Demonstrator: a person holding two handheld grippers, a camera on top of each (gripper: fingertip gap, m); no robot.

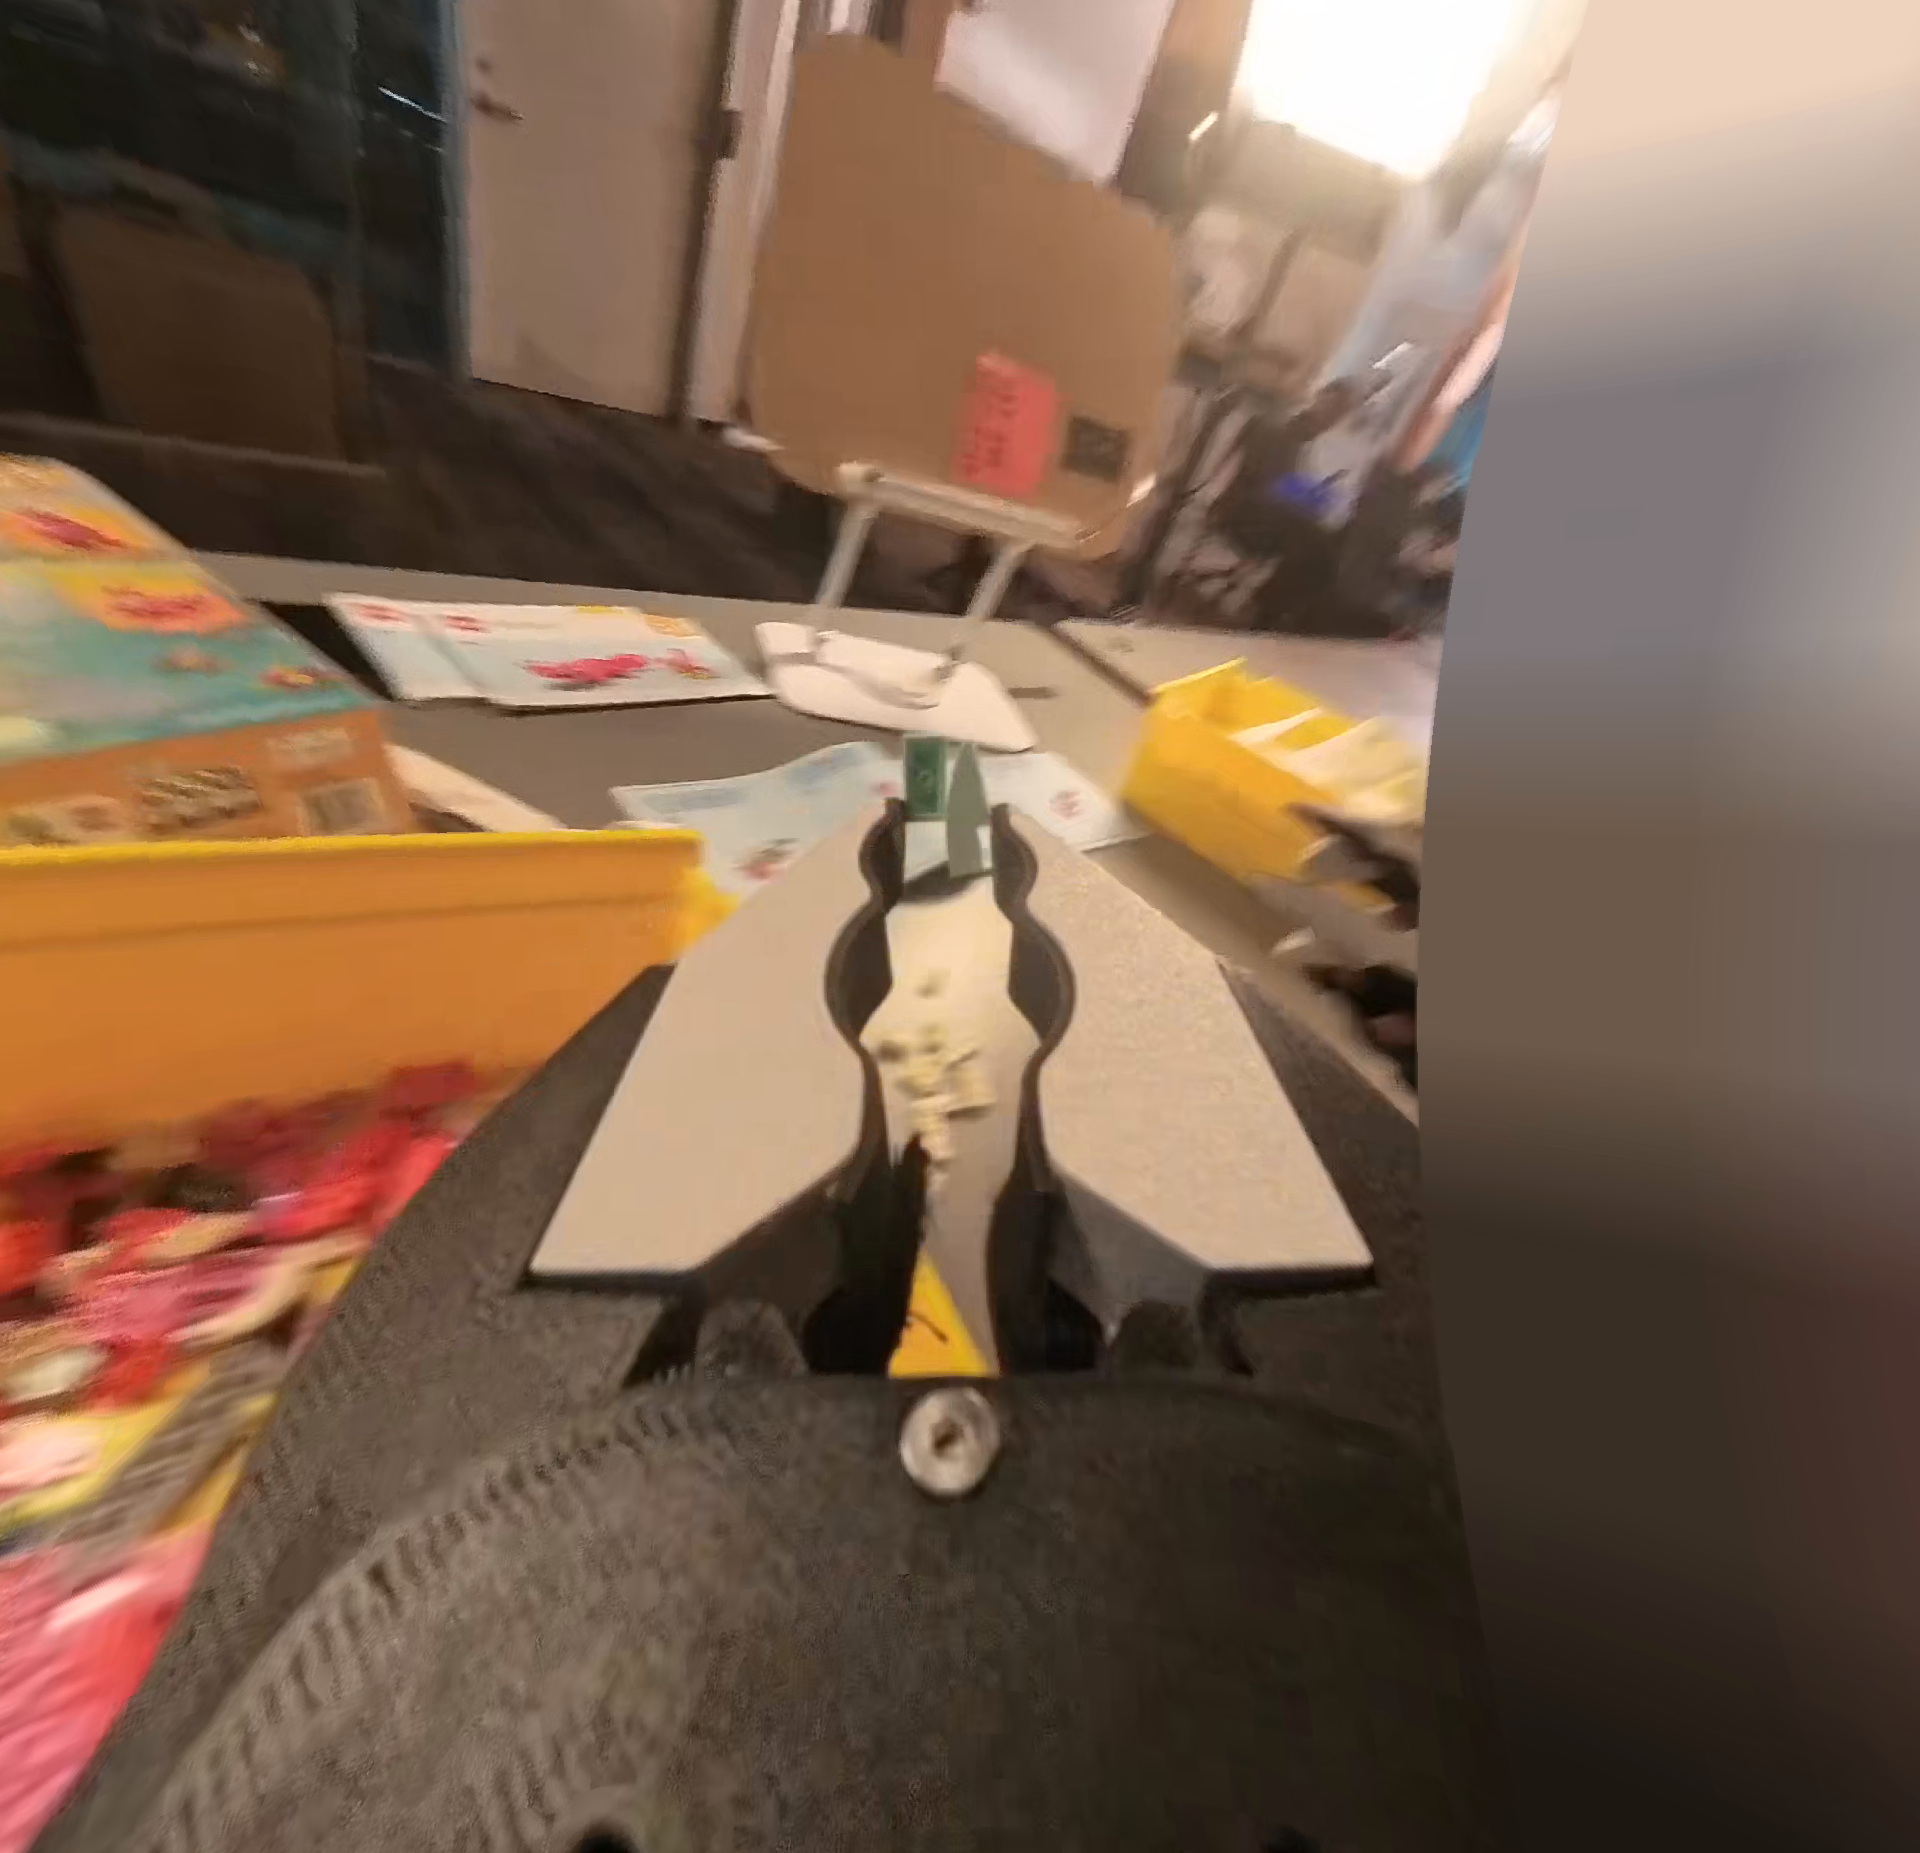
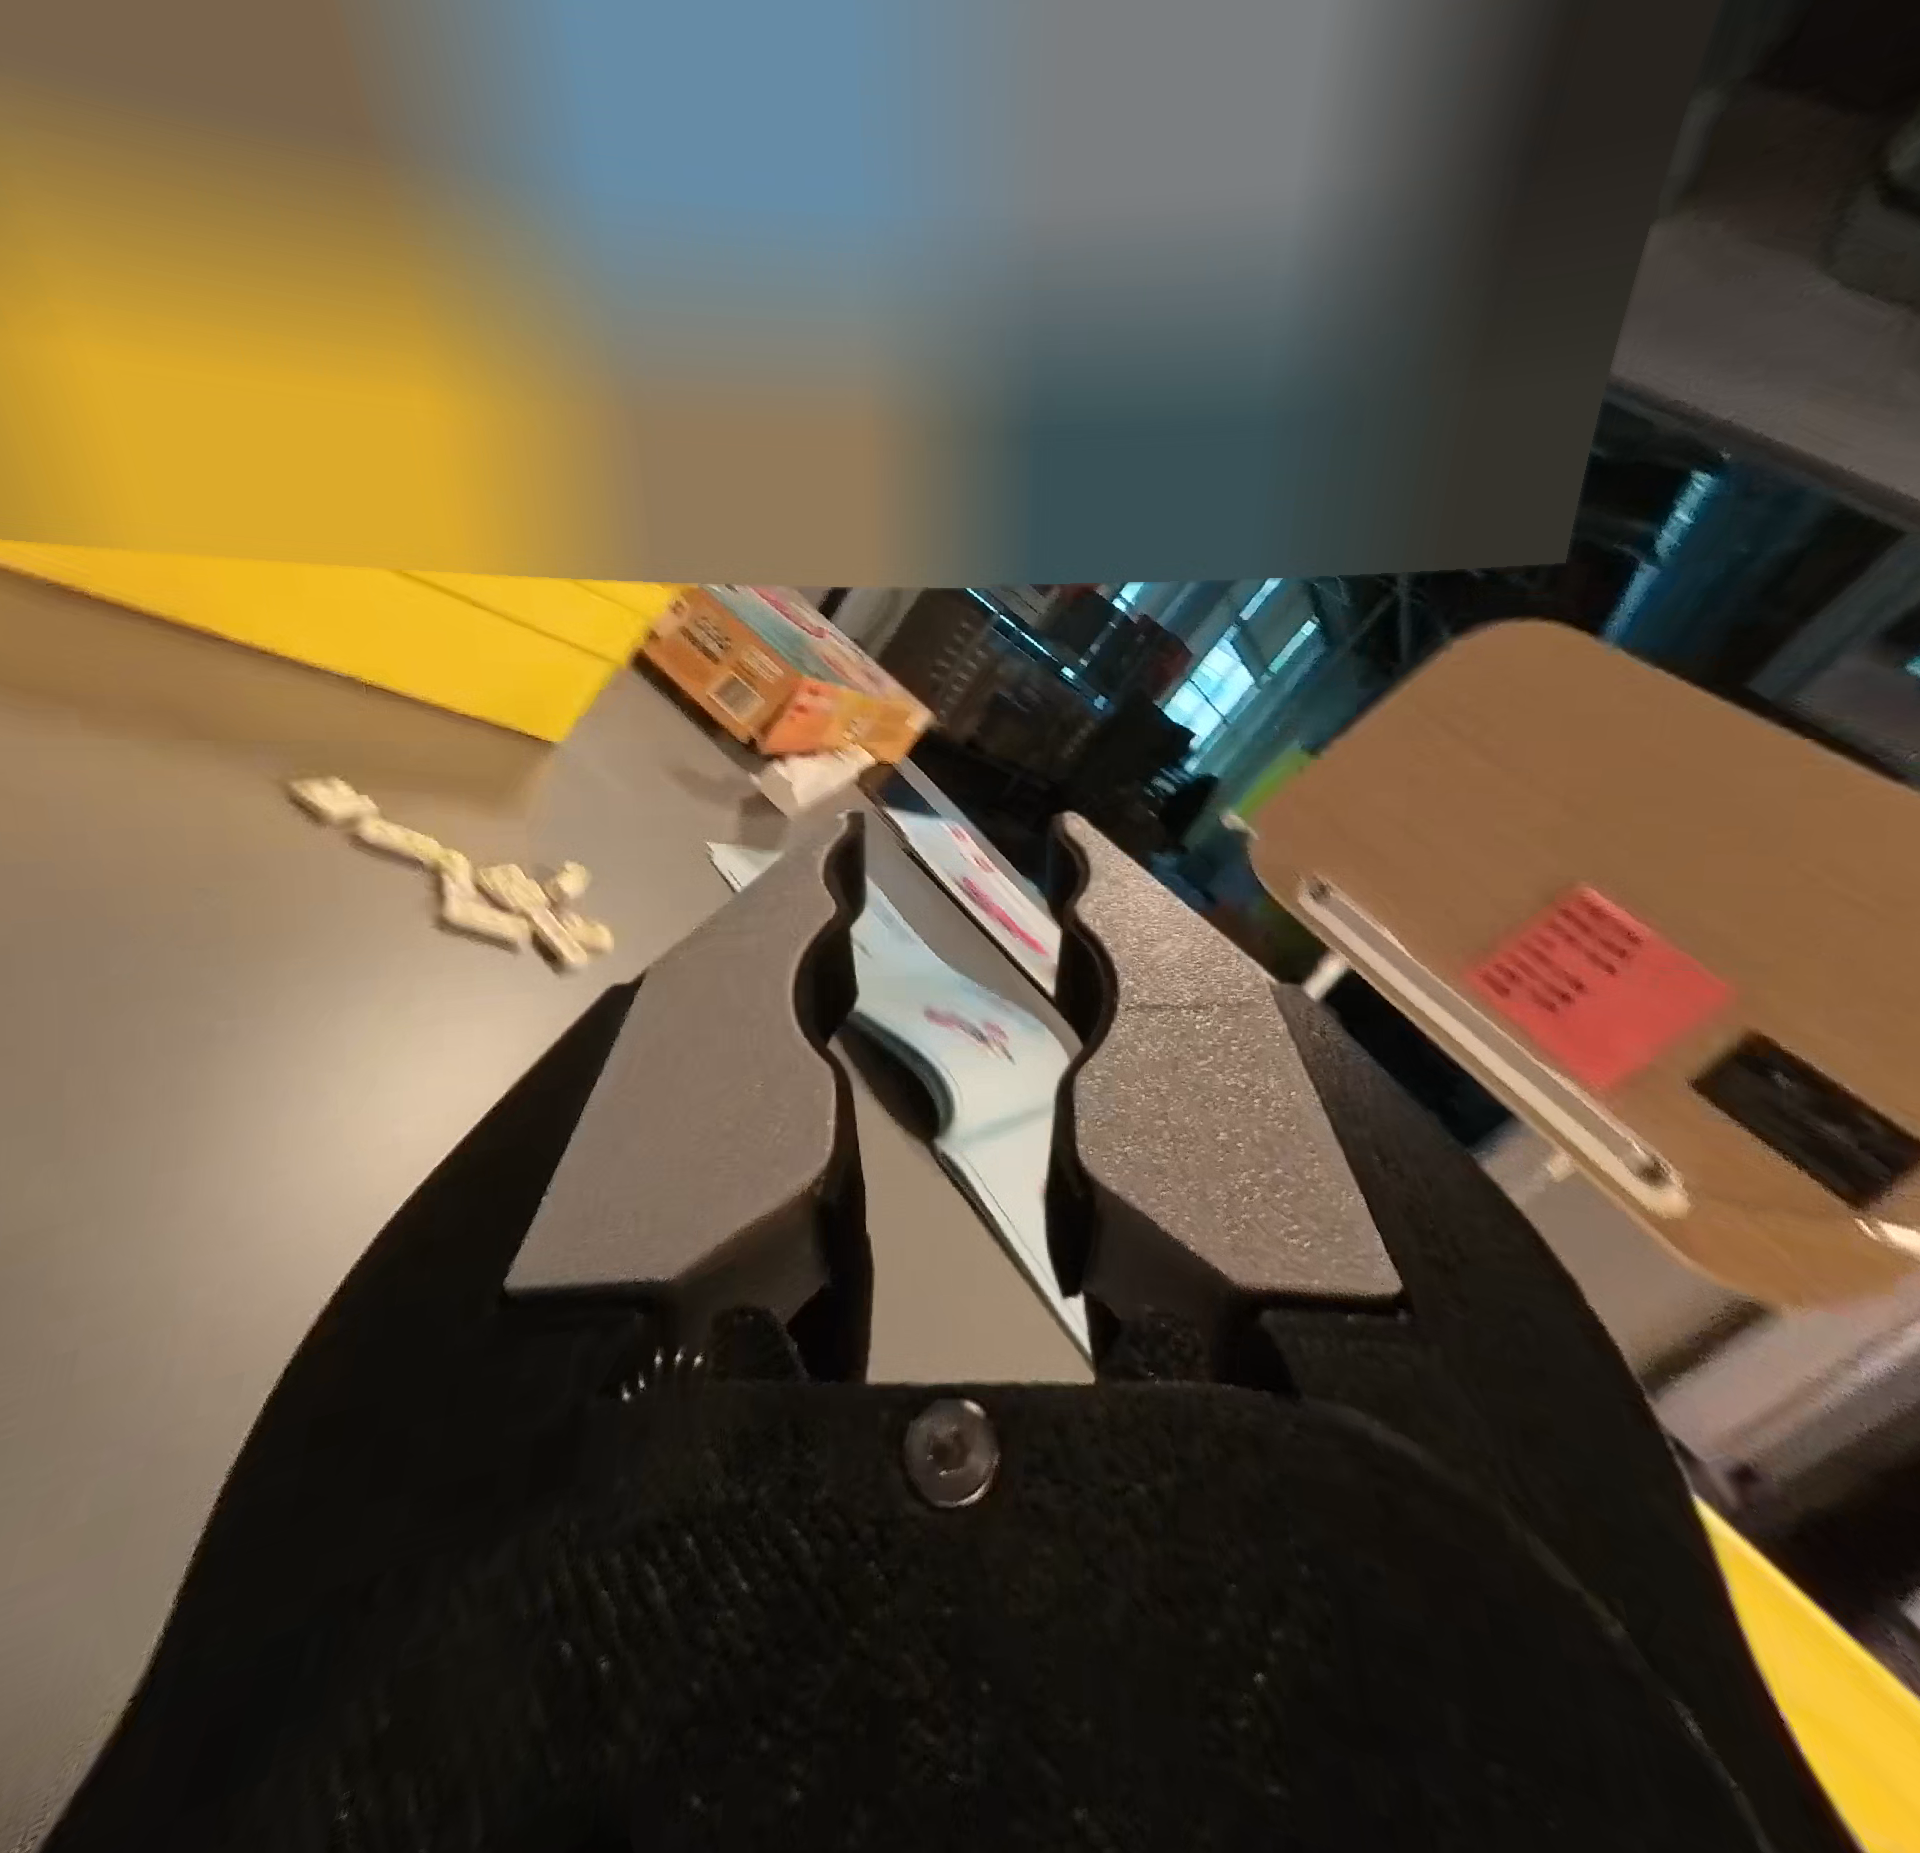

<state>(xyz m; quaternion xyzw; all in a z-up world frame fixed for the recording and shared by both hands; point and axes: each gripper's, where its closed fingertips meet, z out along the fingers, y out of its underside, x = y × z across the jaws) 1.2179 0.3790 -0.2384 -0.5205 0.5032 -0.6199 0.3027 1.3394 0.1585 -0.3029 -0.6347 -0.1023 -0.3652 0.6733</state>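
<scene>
My left claw (image 1: 943, 816) pinches small green toy-brick pieces (image 1: 940, 801) over the bench (image 1: 582, 743); my right claw (image 2: 956, 837) hangs parted, bare, near an open booklet (image 2: 977, 1065).

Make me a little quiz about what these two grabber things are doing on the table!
1. True or false: the right gripper has a red brick pinched between its fingertips.
2. What colour are the small pieces at the tips of the left gripper? A red, B green, C blue.
3. Fill in: the little white bricks lie loose on the grey ____.

Key: 1 false, nothing sits between its fingers. 2 B. 3 table.
</scene>
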